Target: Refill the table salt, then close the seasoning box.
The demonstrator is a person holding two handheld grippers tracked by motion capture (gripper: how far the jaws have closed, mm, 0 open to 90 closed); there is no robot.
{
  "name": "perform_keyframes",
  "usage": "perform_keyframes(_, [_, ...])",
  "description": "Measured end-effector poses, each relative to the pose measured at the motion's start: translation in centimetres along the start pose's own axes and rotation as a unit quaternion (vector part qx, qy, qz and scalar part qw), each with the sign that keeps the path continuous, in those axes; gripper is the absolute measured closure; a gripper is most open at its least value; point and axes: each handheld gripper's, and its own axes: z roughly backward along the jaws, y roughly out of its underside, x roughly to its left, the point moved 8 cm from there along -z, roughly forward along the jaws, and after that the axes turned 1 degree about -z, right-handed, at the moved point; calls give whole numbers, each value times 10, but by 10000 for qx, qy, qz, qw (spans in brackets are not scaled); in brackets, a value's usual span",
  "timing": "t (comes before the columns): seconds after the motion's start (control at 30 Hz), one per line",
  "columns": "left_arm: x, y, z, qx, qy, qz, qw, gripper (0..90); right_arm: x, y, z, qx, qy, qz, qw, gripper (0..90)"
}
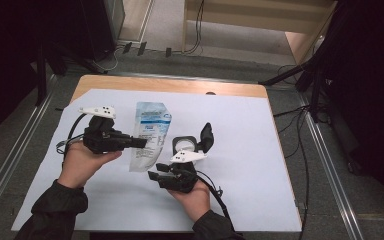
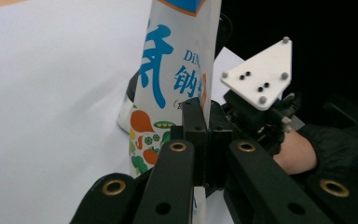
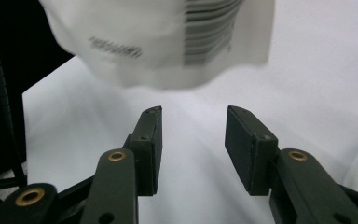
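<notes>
Left gripper [image 1: 139, 143] clamps the pouch [image 1: 150, 135] edge, right gripper [image 1: 153, 176] hangs with jaws apart just below the pouch over white sheet [image 1: 260, 150].

On the white sheet [image 1: 260, 150], the left gripper [image 1: 139, 142] pinches the pouch [image 1: 150, 131] at its left edge, while the right gripper [image 1: 152, 176] hovers just below the pouch's bottom end.

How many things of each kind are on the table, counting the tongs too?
Tongs: 2, left tongs and right tongs
Printed pouch: 1
Black open-lidded container: 1
White sheet: 1
Total: 5
</notes>
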Motion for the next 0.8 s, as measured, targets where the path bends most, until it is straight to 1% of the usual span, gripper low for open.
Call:
perform_keyframes(0.13, [5,1,5,-38,-94,53,9999,900,3,0,8,77,-64,67,9999,571])
perform_keyframes(0.17, [6,1,5,-48,-113,72,9999,900,3,1,10,109,-42,78,9999,568])
perform_keyframes(0.27, [9,3,7,0,-268,56,9996,900,3,0,18,163,-88,163,9997,560])
perform_keyframes(0.4, [14,6,9,40,-440,36,9990,900,0,-1,27,142,-105,187,9997,554])
perform_keyframes(0.43, [15,7,9,23,-478,65,9988,900,-2,0,31,181,-88,222,9996,553])
perform_keyframes(0.47, [16,8,10,37,-513,56,9987,900,-3,1,35,217,-90,236,9994,553])
perform_keyframes(0.5, [18,8,11,26,-547,51,9985,900,-4,2,37,229,-74,299,9993,553])
perform_keyframes(0.57, [19,8,12,17,-571,74,9983,900,-5,4,42,255,-49,337,9991,553])
perform_keyframes(0.67, [22,8,13,15,-592,60,9982,900,-7,5,46,242,-36,358,9991,553])
perform_keyframes(0.7, [23,8,13,3,-619,86,9980,900,-10,4,51,197,-12,342,9992,552])
perform_keyframes(0.8, [28,9,13,19,-744,70,9972,900,-12,2,55,147,-9,339,9993,551])
